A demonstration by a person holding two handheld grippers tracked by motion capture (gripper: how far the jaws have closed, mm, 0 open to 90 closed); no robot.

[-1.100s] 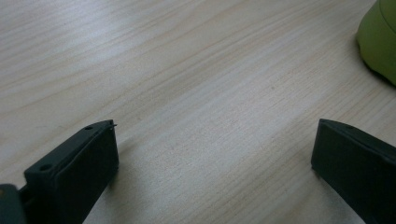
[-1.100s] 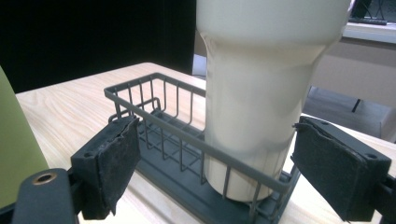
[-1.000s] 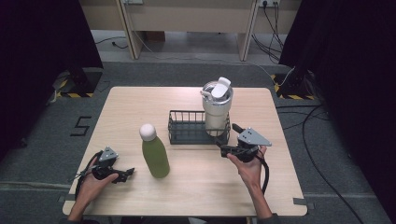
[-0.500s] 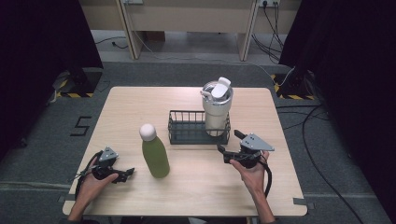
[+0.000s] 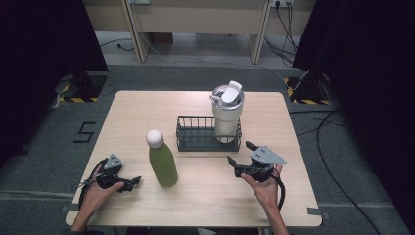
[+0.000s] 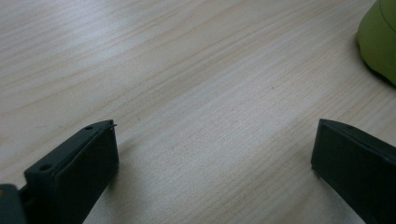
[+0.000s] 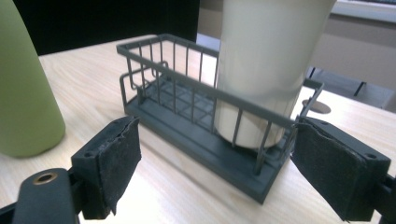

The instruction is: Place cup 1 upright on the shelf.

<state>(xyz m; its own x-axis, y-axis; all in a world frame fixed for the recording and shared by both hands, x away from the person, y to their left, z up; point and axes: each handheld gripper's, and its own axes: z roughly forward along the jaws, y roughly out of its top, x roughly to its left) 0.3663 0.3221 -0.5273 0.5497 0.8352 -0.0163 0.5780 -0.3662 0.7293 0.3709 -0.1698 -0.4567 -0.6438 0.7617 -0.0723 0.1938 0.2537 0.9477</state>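
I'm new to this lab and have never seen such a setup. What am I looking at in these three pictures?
A person at a wooden table holds a two-jaw tool in each hand: the left gripper and the right gripper. The wide picture comes from a camera overhead. The other two come from cameras riding on each gripper, looking along its black jaws. On the table stand a green bottle with a white cap and a dark wire basket with a cream tumbler standing in it. Both grippers are open and hold nothing.
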